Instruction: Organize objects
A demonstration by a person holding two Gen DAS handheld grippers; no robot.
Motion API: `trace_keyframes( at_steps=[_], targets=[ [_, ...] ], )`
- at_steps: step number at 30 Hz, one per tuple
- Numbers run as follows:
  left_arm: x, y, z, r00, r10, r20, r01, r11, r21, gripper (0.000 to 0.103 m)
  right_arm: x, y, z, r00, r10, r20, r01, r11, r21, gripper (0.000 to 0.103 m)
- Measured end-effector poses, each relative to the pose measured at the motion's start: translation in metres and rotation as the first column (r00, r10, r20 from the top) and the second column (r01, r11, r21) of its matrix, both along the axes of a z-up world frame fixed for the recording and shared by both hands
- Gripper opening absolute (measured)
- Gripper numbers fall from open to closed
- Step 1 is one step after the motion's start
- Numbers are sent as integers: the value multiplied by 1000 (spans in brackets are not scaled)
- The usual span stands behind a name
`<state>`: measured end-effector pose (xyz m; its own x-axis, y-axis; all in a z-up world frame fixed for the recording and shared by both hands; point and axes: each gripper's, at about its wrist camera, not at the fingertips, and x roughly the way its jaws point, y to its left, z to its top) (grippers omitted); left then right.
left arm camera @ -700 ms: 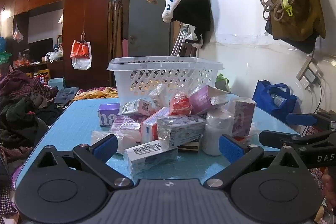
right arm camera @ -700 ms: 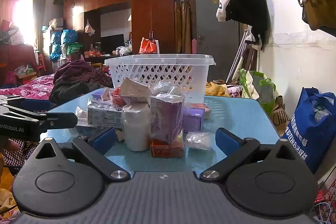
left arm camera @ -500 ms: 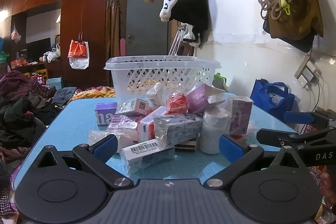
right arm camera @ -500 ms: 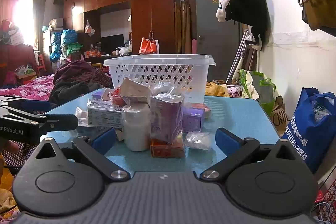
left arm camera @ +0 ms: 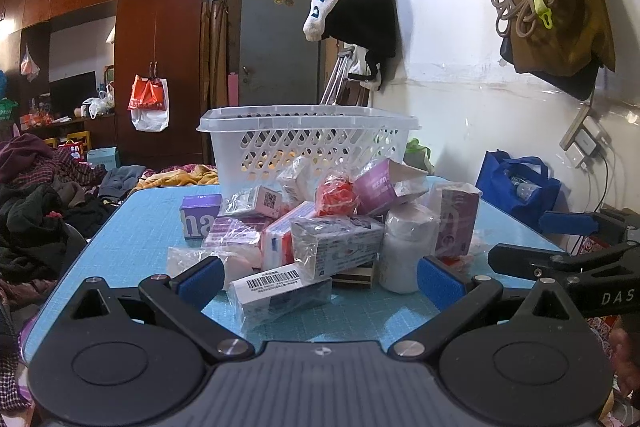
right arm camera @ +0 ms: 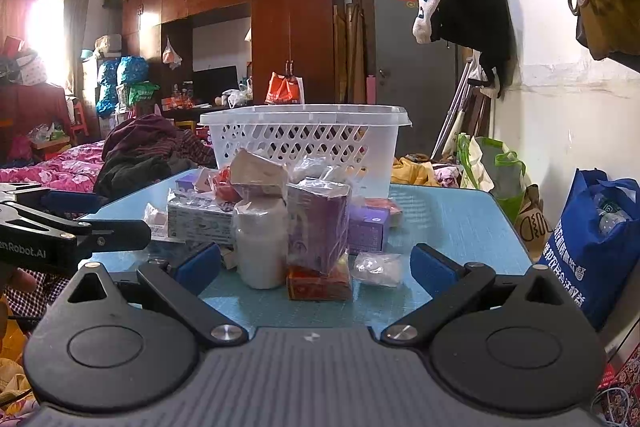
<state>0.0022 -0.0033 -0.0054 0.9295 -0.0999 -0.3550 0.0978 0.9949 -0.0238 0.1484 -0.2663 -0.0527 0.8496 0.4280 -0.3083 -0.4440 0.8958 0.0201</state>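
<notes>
A heap of small wrapped goods sits in the middle of a blue table [left arm camera: 136, 239], with a white basket [left arm camera: 308, 143] standing upright just behind it at the far edge. The left gripper [left arm camera: 318, 277] hangs low over the near edge with its blue-padded fingers [left arm camera: 196, 277] spread wide and nothing between them; a barcode box [left arm camera: 280, 287] lies just ahead of the gap, the nearest item of the heap. Behind that box a grey-printed carton [left arm camera: 336, 243] in clear film leans on a red-and-white box [left arm camera: 276, 239], and a white bottle [left arm camera: 406, 247] stands upright to its right, touching a tall purple box [left arm camera: 456, 223]. A red mesh ball [left arm camera: 335, 195] and a tilted pink carton [left arm camera: 384, 181] top the heap, and a purple box with white letters [left arm camera: 198, 219] stands at its left, near the basket. The right gripper [right arm camera: 316, 263] also hovers at the table's near edge, fingers [right arm camera: 434, 265] fully apart and empty. In the right wrist view the bottle [right arm camera: 260, 243] and the purple box [right arm camera: 318, 227] stand side by side straight ahead, the purple box resting on a flat red box [right arm camera: 320, 285], with a small clear packet [right arm camera: 378, 267] lying on the table just to the right. Each gripper shows at the edge of the other's view, the right one [left arm camera: 560, 243] well apart from the heap. A blue bag [right arm camera: 592, 243] sits on the floor beside the table, against the wall.
</notes>
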Motion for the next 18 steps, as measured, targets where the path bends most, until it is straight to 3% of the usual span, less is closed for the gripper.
trace_keyframes(
  at_steps=[18],
  targets=[
    [0, -2, -3, 1000, -4, 0, 4, 1000, 7, 103, -1, 0, -1, 1000, 16, 4, -16, 1000, 2, 103]
  ],
)
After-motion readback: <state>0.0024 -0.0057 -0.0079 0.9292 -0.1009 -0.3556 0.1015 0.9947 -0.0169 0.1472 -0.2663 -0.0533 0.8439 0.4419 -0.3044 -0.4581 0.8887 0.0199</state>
